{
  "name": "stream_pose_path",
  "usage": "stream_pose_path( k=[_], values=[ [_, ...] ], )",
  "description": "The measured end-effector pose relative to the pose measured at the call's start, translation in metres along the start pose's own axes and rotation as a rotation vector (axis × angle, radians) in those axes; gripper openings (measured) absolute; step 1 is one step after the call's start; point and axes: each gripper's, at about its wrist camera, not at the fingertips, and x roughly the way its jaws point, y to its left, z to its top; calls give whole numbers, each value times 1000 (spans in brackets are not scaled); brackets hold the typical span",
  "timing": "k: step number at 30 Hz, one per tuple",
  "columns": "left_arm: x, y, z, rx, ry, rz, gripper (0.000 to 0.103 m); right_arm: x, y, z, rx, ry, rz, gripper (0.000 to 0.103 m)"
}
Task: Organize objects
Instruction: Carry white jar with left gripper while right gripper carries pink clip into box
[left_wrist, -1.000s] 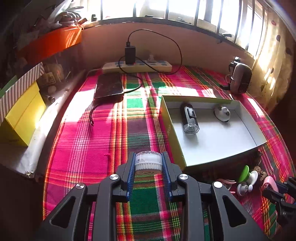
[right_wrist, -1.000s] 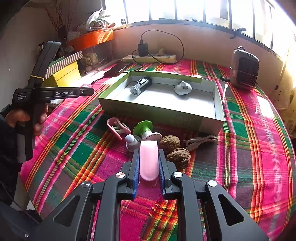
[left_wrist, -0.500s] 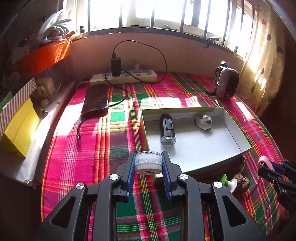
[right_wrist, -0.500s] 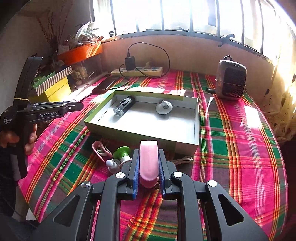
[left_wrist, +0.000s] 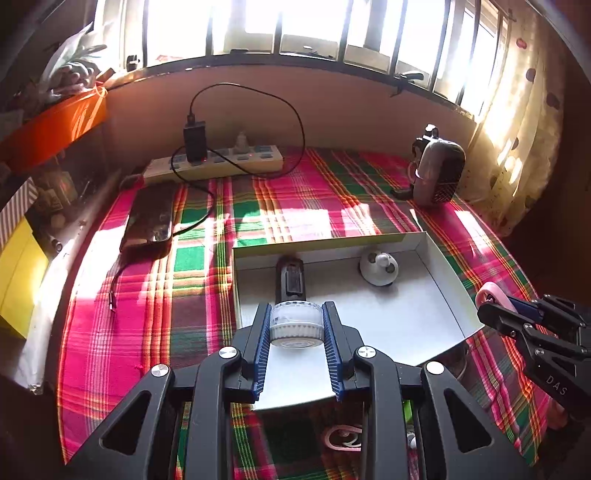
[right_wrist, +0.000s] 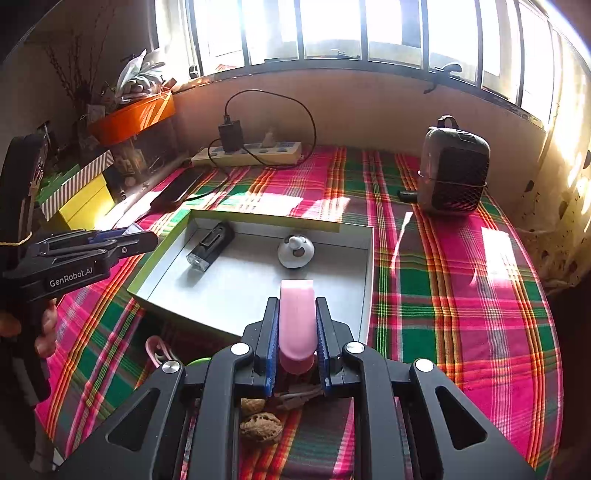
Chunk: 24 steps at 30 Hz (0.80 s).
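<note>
**Two more items carried over the box, a few still left on the cloth**

Left wrist view: the left gripper (left_wrist: 297, 325) is clamped on a small white round jar (left_wrist: 294, 324), held in the air over the near part of the open box (left_wrist: 448, 291). Inside the box already lie a black flashlight (left_wrist: 290, 282) and a white round gadget (left_wrist: 378, 268), so part of the sorting looks done. A pink clip (left_wrist: 341, 437) lies on the plaid tablecloth (left_wrist: 155, 295) in front of the box, not yet stored. A second ago the jar hung over the cloth short of the box; now it is above the box floor.

Right wrist view: the right gripper (right_wrist: 297, 332) is closed on a pink flat object (right_wrist: 296, 319), poised over the box's near wall. Below it, two walnuts (right_wrist: 260, 428) and a green-topped piece (right_wrist: 197, 362), barely visible, wait on the cloth. Earlier these items lay ahead of the gripper; now they sit beneath it, and the box fills more of the view. Neither held item is released yet.
</note>
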Motion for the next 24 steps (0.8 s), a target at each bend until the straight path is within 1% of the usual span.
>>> stream_pose_path(
  k=[11,19,24],
  values=[
    [48,-18,17,20,50,-8,25,52,-18,33,46,49,-21,19],
    [82,-22,24,19,97,-10,25,88,-31,42,75,87,-48,19],
    [88,-24,29,33,84,0,25,100,-33,44,69,102,-59,19]
  ],
)
